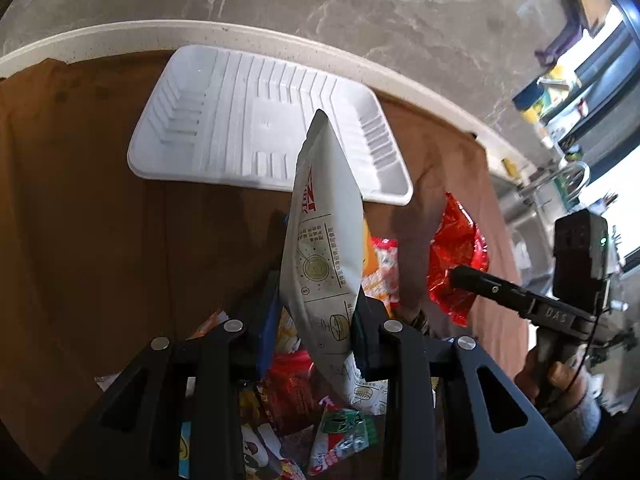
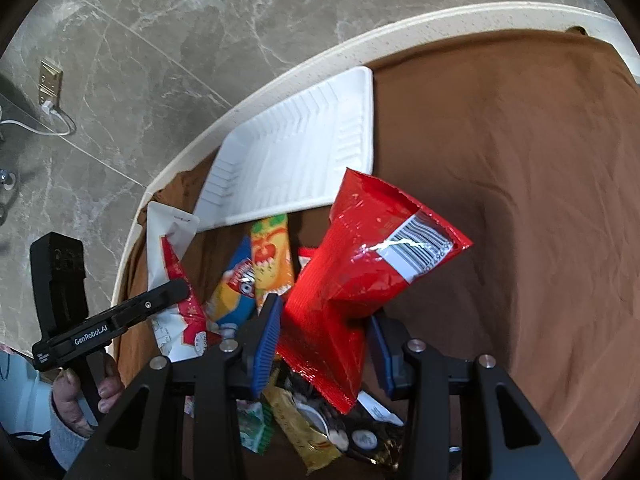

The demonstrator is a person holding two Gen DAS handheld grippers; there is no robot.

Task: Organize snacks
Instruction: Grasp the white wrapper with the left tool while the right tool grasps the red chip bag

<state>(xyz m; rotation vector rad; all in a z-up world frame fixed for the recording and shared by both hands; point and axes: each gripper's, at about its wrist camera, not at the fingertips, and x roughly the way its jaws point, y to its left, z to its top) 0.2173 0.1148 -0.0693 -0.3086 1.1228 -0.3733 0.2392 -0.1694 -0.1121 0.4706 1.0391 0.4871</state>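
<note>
My two matte black plastic tongs (image 2: pixel 320 328) have ribbed blue pads (image 2: pixel 266 344) and round silver pivot screws (image 2: pixel 229 346). One side arm reads "GenRobot.AI" in white, the other "DAS". My knitted grey sleeve cuff (image 2: pixel 66 436) shows.

the snack pile (image 1: pixel 304 420) runs off the bottom edge behind the gripper frame. the white packet's (image 1: pixel 324 248) print is too small to read. shelf clutter (image 1: pixel 560 96) at right is blurred.
</note>
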